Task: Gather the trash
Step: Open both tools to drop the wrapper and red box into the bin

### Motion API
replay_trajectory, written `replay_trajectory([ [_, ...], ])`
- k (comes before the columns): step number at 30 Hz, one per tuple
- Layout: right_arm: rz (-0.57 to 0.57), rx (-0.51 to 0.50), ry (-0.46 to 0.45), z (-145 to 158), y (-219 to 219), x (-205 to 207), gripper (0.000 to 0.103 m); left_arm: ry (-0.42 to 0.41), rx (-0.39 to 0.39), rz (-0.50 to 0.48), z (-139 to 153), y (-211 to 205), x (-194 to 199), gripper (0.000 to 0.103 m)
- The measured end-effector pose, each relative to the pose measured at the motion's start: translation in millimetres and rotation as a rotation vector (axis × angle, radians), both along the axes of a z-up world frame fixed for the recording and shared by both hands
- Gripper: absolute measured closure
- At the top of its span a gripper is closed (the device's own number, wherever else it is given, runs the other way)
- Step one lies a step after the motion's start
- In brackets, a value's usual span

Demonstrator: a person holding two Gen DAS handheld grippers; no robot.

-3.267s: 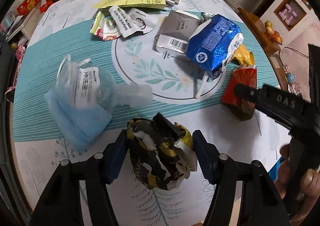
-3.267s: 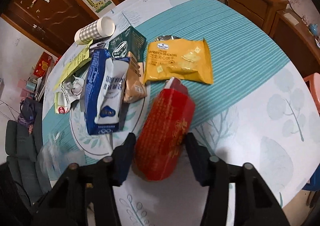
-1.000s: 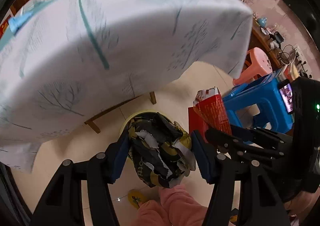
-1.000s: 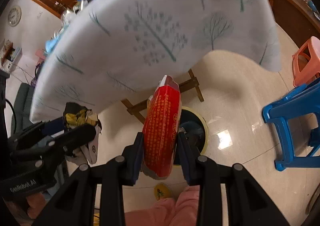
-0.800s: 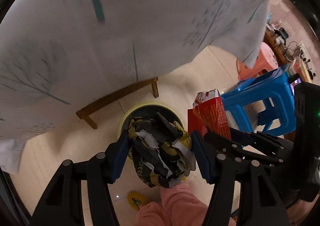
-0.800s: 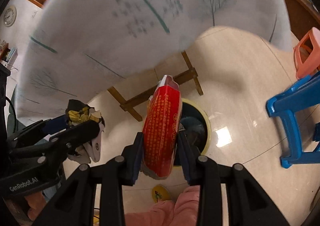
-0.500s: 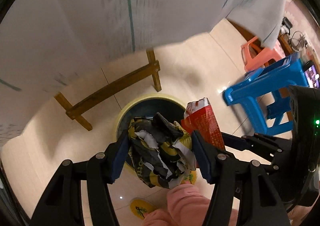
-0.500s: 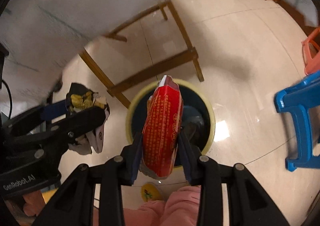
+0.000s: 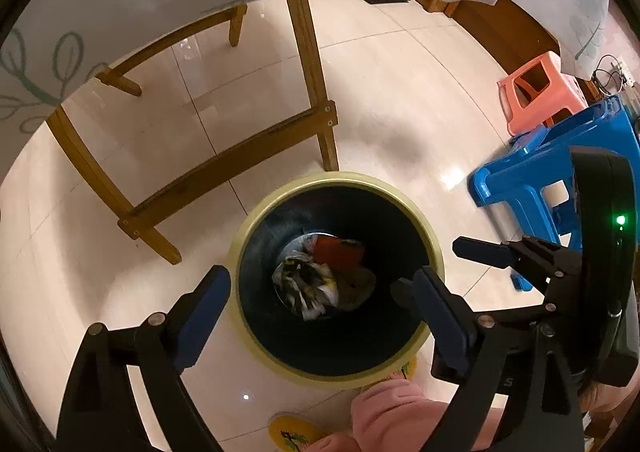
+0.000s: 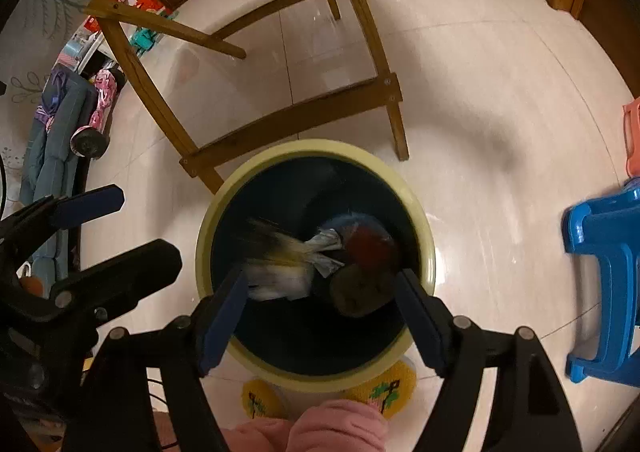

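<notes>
1. Left wrist view: the left gripper (image 9: 316,284) hangs over the round bin (image 9: 434,248), its jaws opening with nothing between them. The crumpled black-and-yellow wrapper (image 9: 304,284) lies at the bin's bottom beside the red packet (image 9: 338,254). The bin's far rim sits just beside the wooden table leg (image 9: 320,111); the blue stool (image 9: 532,171) stands off its right side, with bare floor between them.
2. Right wrist view: the right gripper (image 10: 320,292) is opening too, empty above the bin (image 10: 428,236). The red packet (image 10: 368,244) and blurred wrapper (image 10: 276,260) are inside the bin. The left gripper (image 10: 116,228) hangs just outside the left rim. Pink-trousered knees (image 10: 320,428) and yellow slippers (image 10: 260,398) crowd the near rim; open floor lies to the right.
</notes>
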State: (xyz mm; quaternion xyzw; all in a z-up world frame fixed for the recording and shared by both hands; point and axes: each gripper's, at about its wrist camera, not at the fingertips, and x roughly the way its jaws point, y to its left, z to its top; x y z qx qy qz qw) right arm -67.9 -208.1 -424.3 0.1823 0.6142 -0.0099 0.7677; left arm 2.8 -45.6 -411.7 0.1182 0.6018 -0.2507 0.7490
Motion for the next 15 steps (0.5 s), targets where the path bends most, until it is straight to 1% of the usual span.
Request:
replay_trajectory([
  [1,-0.004,-0.004,-0.002,0,0,0,0.027,-0.009,0.002,0.005,1,1,0,0.007],
  [3,-0.019,-0.006,-0.006,1,-2,-1,0.027,-0.025,0.005,0.020,4,4,1,0.003],
  [5,-0.036,-0.008,-0.010,2,-5,-1,0.027,-0.034,0.004,0.037,9,7,0,0.003],
  [10,-0.073,-0.011,0.000,9,-7,-1,0.027,-0.020,0.006,0.074,26,19,0,0.003],
  [13,-0.091,-0.012,0.006,23,-8,-3,0.027,-0.020,0.006,0.105,45,26,-3,0.003],
  [15,-0.103,-0.019,0.006,42,-8,-6,0.027,-0.014,0.002,0.126,62,31,-6,0.003],
])
